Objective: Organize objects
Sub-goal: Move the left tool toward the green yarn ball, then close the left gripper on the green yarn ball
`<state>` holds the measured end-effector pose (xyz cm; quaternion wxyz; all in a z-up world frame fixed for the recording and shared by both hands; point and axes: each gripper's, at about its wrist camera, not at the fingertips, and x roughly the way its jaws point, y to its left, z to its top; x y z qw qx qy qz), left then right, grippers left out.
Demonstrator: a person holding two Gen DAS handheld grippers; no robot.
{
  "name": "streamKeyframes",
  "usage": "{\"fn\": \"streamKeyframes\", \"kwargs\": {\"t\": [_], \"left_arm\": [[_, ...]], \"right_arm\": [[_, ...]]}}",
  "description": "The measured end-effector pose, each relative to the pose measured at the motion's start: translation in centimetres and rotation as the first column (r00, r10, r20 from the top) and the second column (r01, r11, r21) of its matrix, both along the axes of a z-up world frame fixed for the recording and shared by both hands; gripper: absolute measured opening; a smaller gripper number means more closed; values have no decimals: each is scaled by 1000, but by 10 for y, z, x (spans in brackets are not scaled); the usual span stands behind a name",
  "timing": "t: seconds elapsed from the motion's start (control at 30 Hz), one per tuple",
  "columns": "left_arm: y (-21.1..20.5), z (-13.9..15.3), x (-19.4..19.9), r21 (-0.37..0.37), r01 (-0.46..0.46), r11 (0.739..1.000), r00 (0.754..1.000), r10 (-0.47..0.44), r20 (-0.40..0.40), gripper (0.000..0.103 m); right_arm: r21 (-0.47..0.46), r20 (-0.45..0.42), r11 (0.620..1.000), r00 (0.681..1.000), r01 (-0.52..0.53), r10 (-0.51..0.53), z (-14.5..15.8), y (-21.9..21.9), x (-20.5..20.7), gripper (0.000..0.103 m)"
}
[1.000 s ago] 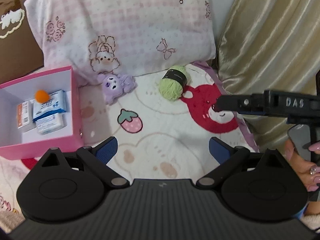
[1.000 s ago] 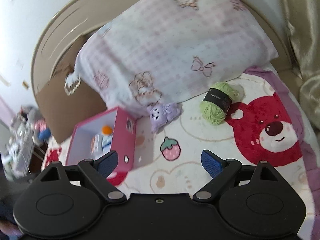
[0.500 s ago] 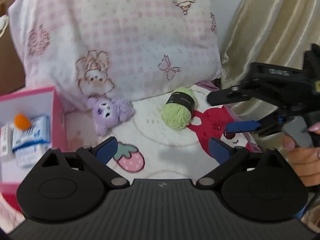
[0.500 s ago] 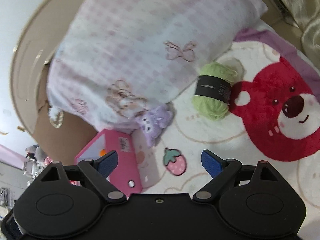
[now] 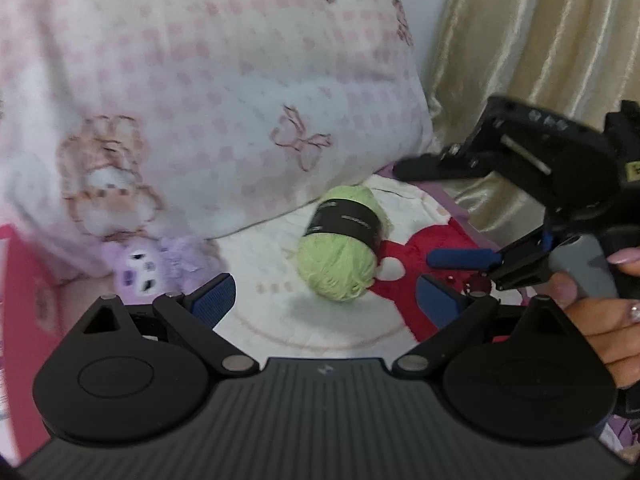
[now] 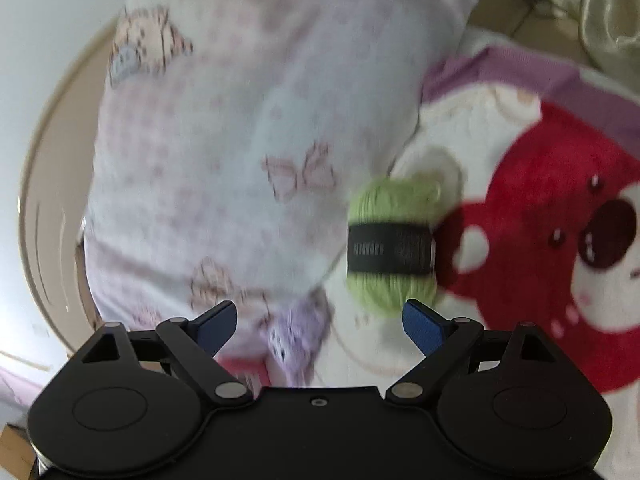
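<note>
A ball of light green yarn (image 5: 340, 256), wrapped in a black paper band with pale lettering, lies centre frame on my left camera, on a cream blanket (image 5: 320, 320) printed with a red bear (image 6: 560, 248). Its upper end sits just beside the lower edge of the pink-checked pillow (image 5: 192, 92). My left gripper (image 5: 326, 300) hangs spread wide and empty, the yarn just beyond its blue pads. My right gripper (image 6: 320, 322), likewise spread with nothing between its fingers, shows the yarn just above its right pad. A purple plush toy (image 5: 148, 268) rests lower left against the pillow, beside a pink box (image 5: 20, 300).
</note>
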<state>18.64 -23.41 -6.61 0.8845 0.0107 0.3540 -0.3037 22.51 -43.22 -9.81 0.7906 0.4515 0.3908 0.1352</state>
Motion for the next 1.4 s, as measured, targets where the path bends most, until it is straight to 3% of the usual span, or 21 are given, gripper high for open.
{"fn": "streamKeyframes", "kwargs": {"t": [0.07,0.17,0.3,0.4,0.47,0.53,0.6,0.73,0.97,1.07,1.1,1.2,1.4], "left_arm": [[-8,-7,10,-10,13,1000,1000,-13,-14,94],[-16,-16,25,-33,21,999,999,-22,-39,93],[-24,-30,41,-49,29,998,998,-31,-49,80],[-16,-39,51,-138,12,990,996,-23,-81,80],[-13,-47,59,-179,-7,984,992,-15,-124,80],[-19,-53,68,-111,-25,993,990,10,-139,70],[-24,-58,72,-93,-5,996,993,-5,-115,69],[-27,-60,79,-146,23,989,991,-42,-127,69],[-46,-65,88,-93,55,994,994,-64,-92,69],[-47,-71,92,-120,72,990,987,-88,-134,68],[-46,-73,93,-134,78,988,984,-98,-148,62],[-48,-77,93,-131,66,989,986,-85,-144,62],[-51,-84,94,-127,53,991,984,-73,-162,65]], "right_arm": [[-59,4,997,999,48,-47,5,-4,-4,92],[-154,89,984,993,91,-77,16,-6,-9,92],[-39,88,996,993,82,-79,-2,-11,5,92],[83,21,991,994,107,-109,-27,-14,15,91],[77,-7,989,992,128,-128,-34,-13,22,89],[25,-24,989,989,147,-146,-39,-13,25,86],[22,-48,988,987,154,-152,-47,-12,30,82],[82,-55,987,990,136,-132,-58,-9,41,78],[12,-75,991,988,134,-132,-63,3,50,70],[-42,-94,990,986,133,-136,-67,6,54,68],[-42,-107,991,985,130,-134,-70,6,55,68],[19,-138,989,980,148,-144,-80,4,55,66],[-20,-124,992,984,127,-128,-76,7,55,60]]}}
